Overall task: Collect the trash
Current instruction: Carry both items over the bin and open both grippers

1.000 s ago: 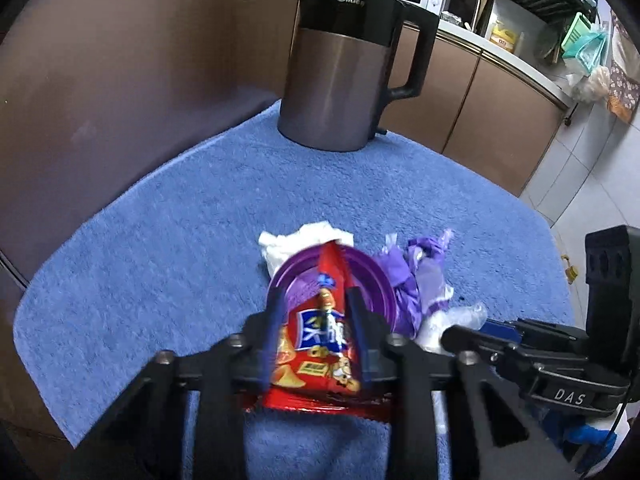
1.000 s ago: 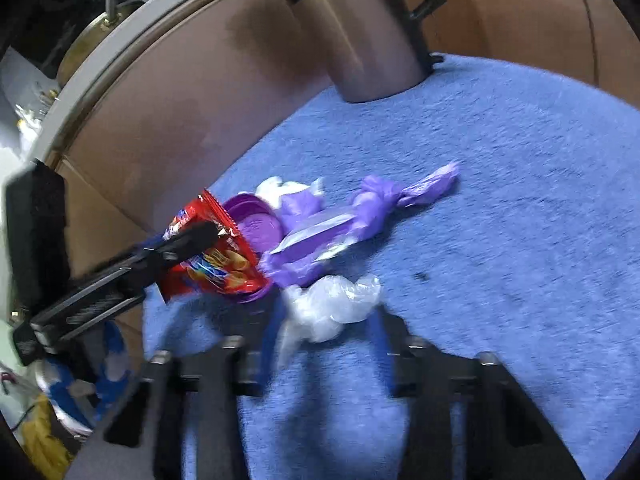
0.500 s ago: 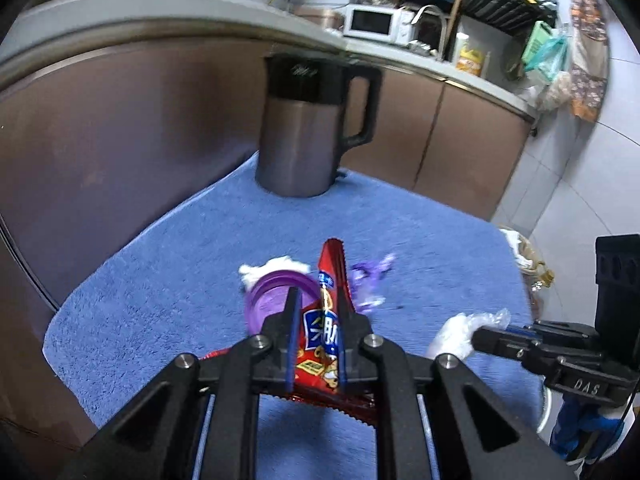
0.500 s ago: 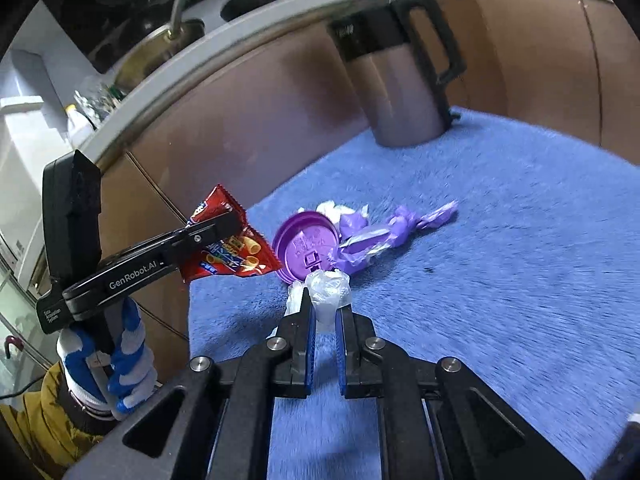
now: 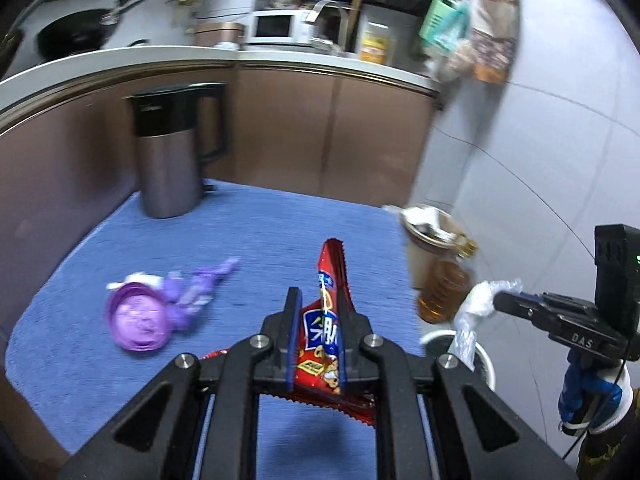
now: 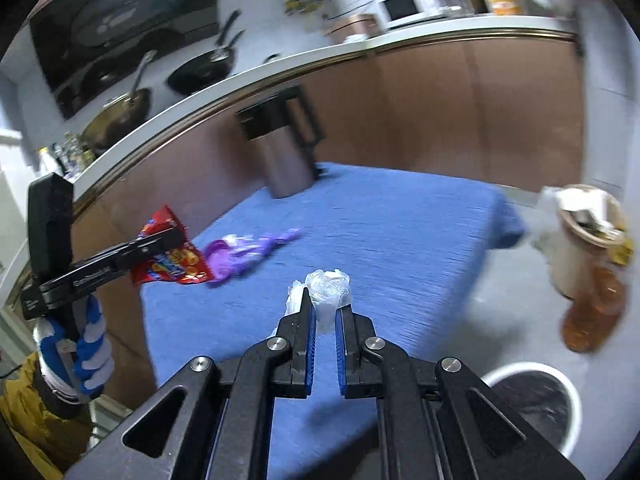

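My left gripper (image 5: 318, 300) is shut on a red snack packet (image 5: 330, 320) and holds it above the blue cloth (image 5: 280, 232); gripper and packet also show in the right wrist view (image 6: 172, 258). My right gripper (image 6: 326, 304) is shut on a crumpled clear plastic wrap (image 6: 326, 288), held above the cloth's near edge; the wrap shows in the left wrist view (image 5: 476, 302) too. A purple lid (image 5: 138, 322) and a purple wrapper (image 5: 200, 288) lie on the cloth. A white-rimmed bin (image 6: 532, 404) stands on the floor at the right.
A steel kettle (image 5: 170, 152) stands at the cloth's far left. A full trash basket (image 6: 588, 236) and an amber bottle (image 6: 596, 312) sit on the floor beside the table. Brown cabinets (image 5: 328, 128) run behind.
Both grippers have lifted and pulled back from the lid and wrapper, swinging right with the packet and the plastic wrap; the floor bin has come into view.
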Demonstrator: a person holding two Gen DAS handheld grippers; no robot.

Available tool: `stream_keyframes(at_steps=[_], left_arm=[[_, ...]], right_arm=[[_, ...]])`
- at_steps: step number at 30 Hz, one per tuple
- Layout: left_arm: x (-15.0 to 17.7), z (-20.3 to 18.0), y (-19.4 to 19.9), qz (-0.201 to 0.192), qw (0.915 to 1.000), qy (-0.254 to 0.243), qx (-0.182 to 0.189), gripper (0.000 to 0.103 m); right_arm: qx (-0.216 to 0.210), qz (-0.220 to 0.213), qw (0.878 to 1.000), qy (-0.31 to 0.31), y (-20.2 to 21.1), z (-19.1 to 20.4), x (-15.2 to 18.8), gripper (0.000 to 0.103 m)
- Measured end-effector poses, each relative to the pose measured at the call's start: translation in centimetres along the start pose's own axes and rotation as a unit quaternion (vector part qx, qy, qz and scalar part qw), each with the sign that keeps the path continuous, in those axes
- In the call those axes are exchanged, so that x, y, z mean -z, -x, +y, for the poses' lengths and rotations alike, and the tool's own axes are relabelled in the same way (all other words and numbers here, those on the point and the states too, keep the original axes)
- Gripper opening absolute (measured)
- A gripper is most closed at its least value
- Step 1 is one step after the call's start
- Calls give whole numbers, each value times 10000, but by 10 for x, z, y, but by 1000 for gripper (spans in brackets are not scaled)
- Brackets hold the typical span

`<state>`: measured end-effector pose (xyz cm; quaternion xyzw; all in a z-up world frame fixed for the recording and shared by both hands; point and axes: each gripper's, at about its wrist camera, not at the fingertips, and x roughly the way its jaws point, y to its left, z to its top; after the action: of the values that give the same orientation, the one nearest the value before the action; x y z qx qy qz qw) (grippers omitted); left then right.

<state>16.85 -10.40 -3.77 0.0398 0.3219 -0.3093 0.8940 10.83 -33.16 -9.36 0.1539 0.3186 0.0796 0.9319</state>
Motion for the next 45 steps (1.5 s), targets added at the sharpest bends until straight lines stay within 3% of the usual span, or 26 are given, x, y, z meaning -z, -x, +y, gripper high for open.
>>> stream_keyframes(at_steps=[9, 19, 30, 33, 35, 38, 45], left_arm=[[16, -117, -53, 439, 9940, -798, 611, 13], [43, -201, -115, 971, 9794, -1483, 969, 14], [62, -241, -165, 1416, 9679, -1700, 1193, 17], [66, -249, -176, 1515, 9652, -1693, 1294, 31], [68, -253, -181, 1526, 9649, -1672, 1332, 47], [69, -258, -186, 1555, 9638, -1642, 1414, 48], [65, -256, -180, 1464, 9664, -1547, 1440, 49]], right_arm=[[1169, 7, 9913, -610, 55, -91, 46, 9], [1685, 337, 9782, -1166, 48, -162, 88, 9], [1972, 764, 9657, -1508, 19, -208, 122, 13], [2045, 862, 9617, -1609, 14, -219, 131, 13], [2072, 893, 9592, -1706, 13, -226, 136, 16], [2123, 911, 9561, -1804, 13, -234, 141, 22], [2248, 881, 9525, -1858, 19, -236, 141, 24]])
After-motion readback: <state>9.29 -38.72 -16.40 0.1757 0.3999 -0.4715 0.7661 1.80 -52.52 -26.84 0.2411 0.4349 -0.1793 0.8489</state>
